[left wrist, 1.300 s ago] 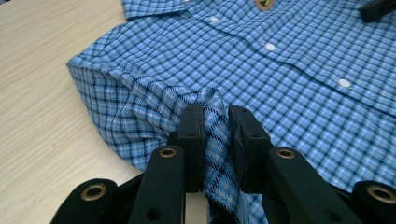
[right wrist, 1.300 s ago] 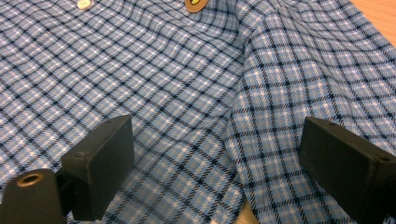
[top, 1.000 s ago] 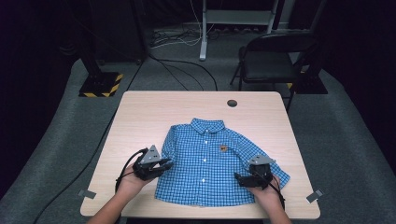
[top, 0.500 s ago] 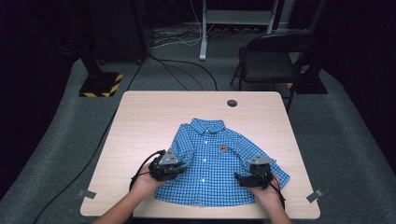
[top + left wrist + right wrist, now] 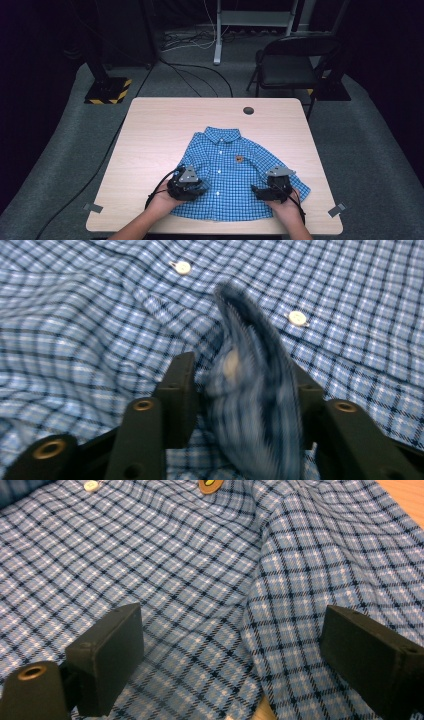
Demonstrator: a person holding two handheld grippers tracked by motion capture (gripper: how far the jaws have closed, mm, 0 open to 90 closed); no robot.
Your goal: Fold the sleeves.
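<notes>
A blue checked shirt lies face up on the wooden table, collar toward the far side. My left gripper rests on its left front near the hem. In the left gripper view a blurred fold of the shirt's fabric stands between the jaws of that gripper, which have just been opening and no longer pinch it. My right gripper sits over the shirt's right side. Its jaws are spread wide above flat cloth, and nothing is between them at the right gripper.
White buttons run down the shirt's front and an orange badge sits on the chest. Bare table shows beyond the right sleeve. A dark round grommet marks the far edge, and a black chair stands behind it.
My left gripper has moved right and down onto the shirt, carrying the left sleeve edge inward. Its jaws have opened around the fold. The right gripper has stayed put.
</notes>
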